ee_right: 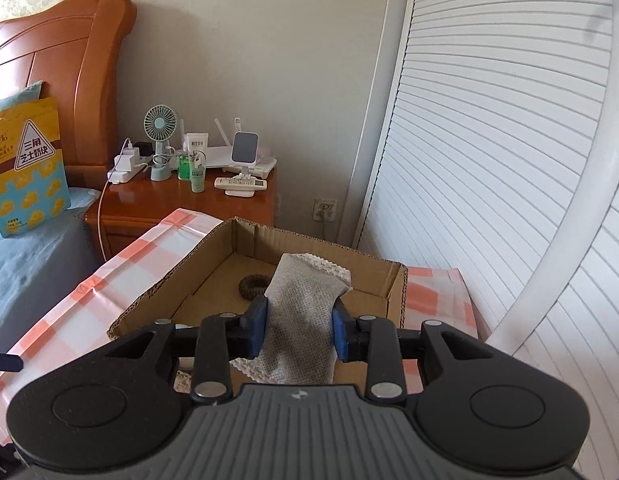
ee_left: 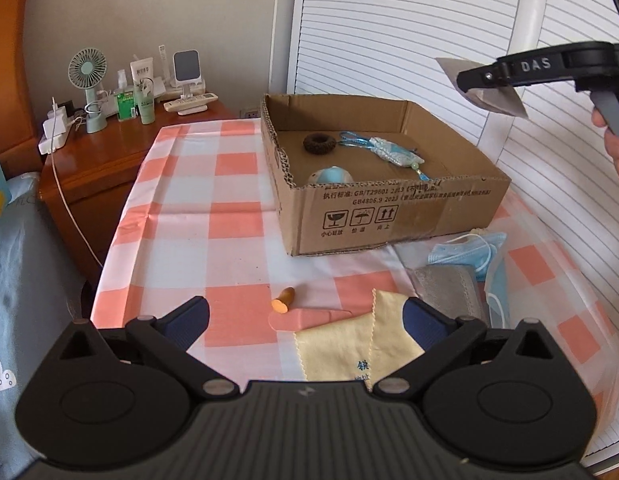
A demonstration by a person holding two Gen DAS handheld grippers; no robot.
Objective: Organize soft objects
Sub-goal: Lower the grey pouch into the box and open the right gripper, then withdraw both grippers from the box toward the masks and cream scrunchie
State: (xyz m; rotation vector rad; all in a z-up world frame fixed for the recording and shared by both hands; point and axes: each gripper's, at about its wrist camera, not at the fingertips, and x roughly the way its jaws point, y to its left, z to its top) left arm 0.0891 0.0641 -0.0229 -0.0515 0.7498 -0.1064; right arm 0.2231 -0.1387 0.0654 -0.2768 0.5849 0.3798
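An open cardboard box (ee_left: 389, 196) (ee_right: 213, 264) stands on the pink-checked tablecloth (ee_left: 189, 208). Inside lie a brown scrunchie (ee_left: 316, 143) (ee_right: 251, 285), a blue-white sachet on a cord (ee_left: 391, 152) and a pale blue round thing (ee_left: 331, 176). Over the box my right gripper (ee_right: 299, 316) (ee_left: 485, 78) is shut on a grey mesh cloth (ee_right: 301, 304) that droops from its pads. My left gripper (ee_left: 305, 312) is open, low over a yellow cloth (ee_left: 333, 348), a pink strip (ee_left: 309, 318) and an orange earplug (ee_left: 283, 300).
A folded grey cloth (ee_left: 449, 292) and blue face masks (ee_left: 465, 252) lie right of the yellow cloth. A wooden nightstand (ee_left: 109, 160) with a fan, bottles and remotes is behind the table's left edge. White slatted doors (ee_left: 389, 40) stand on the right, a bed (ee_left: 21, 260) left.
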